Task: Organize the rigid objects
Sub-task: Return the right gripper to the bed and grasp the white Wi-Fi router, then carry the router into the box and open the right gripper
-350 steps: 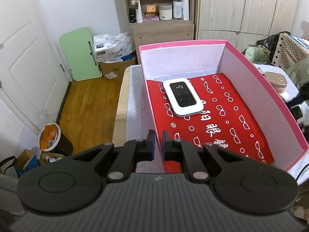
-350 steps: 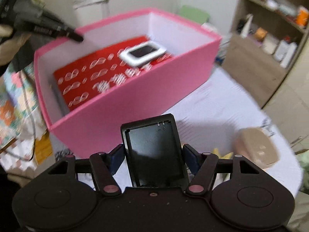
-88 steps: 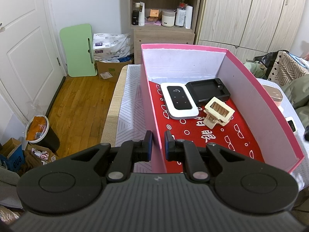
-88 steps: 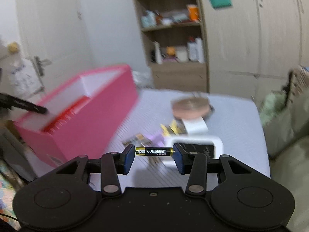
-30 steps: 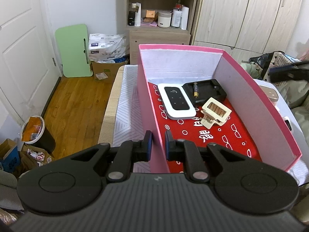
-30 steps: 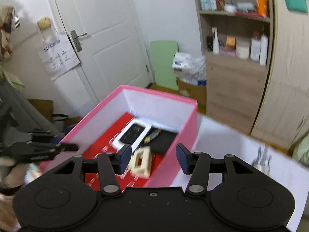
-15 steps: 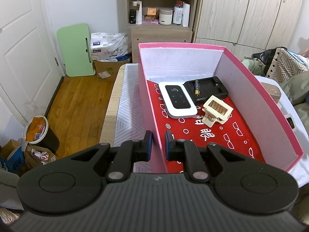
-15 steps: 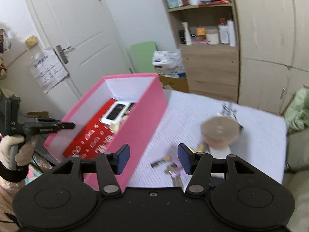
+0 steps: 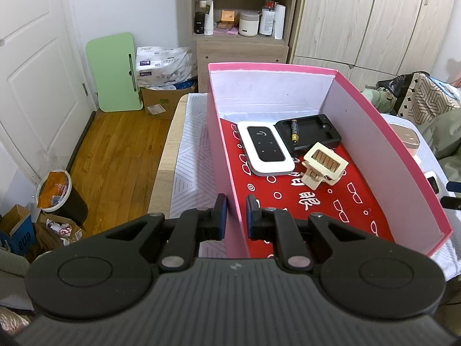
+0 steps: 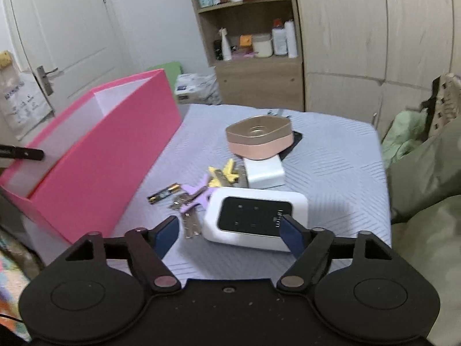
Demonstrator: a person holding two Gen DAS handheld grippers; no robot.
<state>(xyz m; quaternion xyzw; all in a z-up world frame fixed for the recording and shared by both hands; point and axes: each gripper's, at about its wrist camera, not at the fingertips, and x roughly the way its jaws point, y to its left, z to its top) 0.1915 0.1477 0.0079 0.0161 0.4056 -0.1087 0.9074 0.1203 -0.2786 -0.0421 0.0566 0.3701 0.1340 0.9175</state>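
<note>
Left wrist view: the left gripper (image 9: 235, 212) pinches the thin near-left wall of the pink cardboard box (image 9: 383, 141). Inside, on a red patterned liner, lie a glossy white rounded router (image 9: 266, 151), a black tray (image 9: 309, 134) carrying a cylindrical battery (image 9: 294, 131), and a cream ribbed clip (image 9: 322, 165). Right wrist view: the right gripper (image 10: 229, 230) spreads wide, empty, over a second white router (image 10: 255, 219).

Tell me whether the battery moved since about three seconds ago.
Yes. The battery was in the right gripper over the table; now it lies on the black tray inside the pink box.
</note>
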